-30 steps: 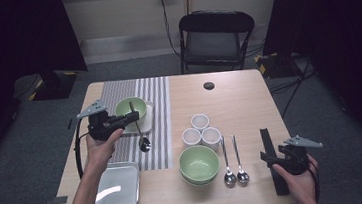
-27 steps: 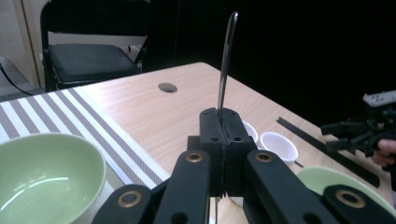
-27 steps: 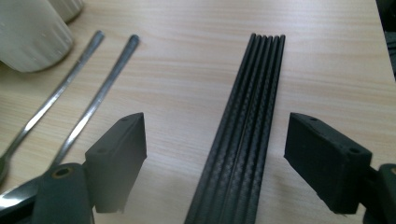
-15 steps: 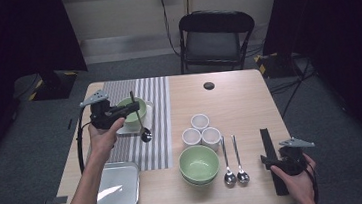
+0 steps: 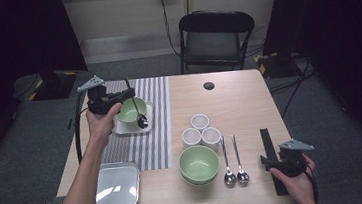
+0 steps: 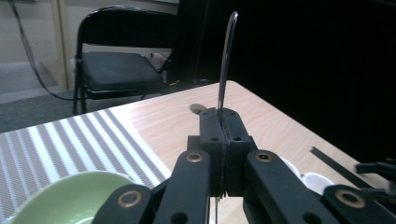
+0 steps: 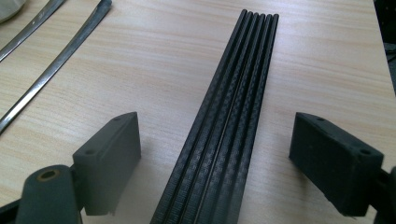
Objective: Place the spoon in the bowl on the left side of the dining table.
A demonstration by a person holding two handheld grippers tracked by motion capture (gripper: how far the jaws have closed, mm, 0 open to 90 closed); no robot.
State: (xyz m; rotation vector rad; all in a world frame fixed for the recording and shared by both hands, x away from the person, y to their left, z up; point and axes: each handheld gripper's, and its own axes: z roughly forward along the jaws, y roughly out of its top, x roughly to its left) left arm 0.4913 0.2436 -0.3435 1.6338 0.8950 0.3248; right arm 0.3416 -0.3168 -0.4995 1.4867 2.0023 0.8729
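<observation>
Above the green bowl [image 5: 130,109] on the striped mat [image 5: 144,135], a spoon [image 5: 135,104] hangs clenched in the left tool [image 5: 127,95]; its own view shows the handle [image 6: 226,60] rising between shut jaws. Beside two spoons [image 5: 234,164] near the counter [image 5: 229,102] edge, the right tool [image 7: 229,163], jaws just widened, straddles black chopsticks [image 7: 224,135] untouched.

No readable text anywhere in the scene.
Neither the tableware, the striped mat, the grippers nor the wall plate at the far side carries any legible word, brand, number or sign; the surfaces that show are plain or too small and blurred to read.
</observation>
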